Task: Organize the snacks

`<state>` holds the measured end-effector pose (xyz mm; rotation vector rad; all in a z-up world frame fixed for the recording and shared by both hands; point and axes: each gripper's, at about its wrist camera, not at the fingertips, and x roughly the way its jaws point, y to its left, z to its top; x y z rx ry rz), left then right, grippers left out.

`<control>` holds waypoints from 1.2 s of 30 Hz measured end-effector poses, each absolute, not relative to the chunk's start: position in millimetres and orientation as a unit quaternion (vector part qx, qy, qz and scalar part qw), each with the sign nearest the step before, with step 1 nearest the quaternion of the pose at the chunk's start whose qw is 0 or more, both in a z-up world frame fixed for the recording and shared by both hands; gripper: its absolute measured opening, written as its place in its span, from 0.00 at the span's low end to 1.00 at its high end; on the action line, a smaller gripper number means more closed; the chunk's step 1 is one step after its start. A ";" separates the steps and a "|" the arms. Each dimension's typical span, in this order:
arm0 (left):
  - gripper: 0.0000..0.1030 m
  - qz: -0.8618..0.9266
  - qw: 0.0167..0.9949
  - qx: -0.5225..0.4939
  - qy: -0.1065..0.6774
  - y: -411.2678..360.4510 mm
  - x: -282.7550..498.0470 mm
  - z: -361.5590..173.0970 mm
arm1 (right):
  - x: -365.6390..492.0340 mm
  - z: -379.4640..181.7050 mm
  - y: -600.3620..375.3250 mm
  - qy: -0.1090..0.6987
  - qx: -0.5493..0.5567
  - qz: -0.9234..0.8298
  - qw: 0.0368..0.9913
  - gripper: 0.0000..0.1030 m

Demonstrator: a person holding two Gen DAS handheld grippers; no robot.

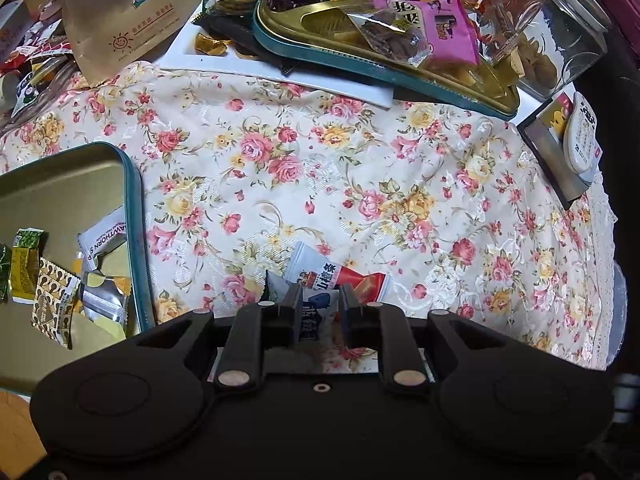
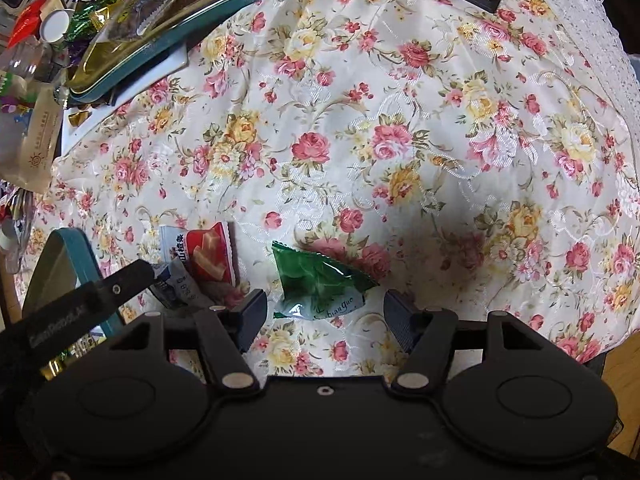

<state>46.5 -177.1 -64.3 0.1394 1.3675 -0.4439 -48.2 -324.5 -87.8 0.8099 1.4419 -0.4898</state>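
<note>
Snack packets lie on the floral cloth (image 2: 400, 100): a green packet (image 2: 320, 284) sits between the right gripper's (image 2: 326, 316) spread fingers, while the left gripper (image 1: 320, 304) pinches a blue-white packet (image 1: 314, 314), a red-white packet (image 1: 340, 276) just beyond its fingertips.

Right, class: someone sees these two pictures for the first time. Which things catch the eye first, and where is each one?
The rose-patterned tablecloth fills both views. On it, a green snack packet lies between the open fingers of the right gripper, and a red and white packet lies just ahead of the left gripper. A teal-rimmed tin holding a few wrapped snacks sits at the left, and a heaped tray of sweets at the far edge.
</note>
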 end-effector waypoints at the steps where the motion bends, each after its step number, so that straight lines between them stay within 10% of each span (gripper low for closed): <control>1: 0.25 -0.203 0.750 0.065 0.626 -175.7 46.8 -64.8 | -45.9 -90.0 -323.9 0.636 0.354 -0.221 0.649 0.66; 20: 0.25 -0.222 0.732 0.075 0.640 -146.8 48.7 -67.2 | -15.7 -120.2 -295.7 0.669 0.299 -0.235 0.639 0.49; 36: 0.30 -0.361 0.674 0.285 0.578 -155.9 13.9 -83.5 | -5.0 -78.7 -310.4 0.642 0.331 -0.219 0.656 0.49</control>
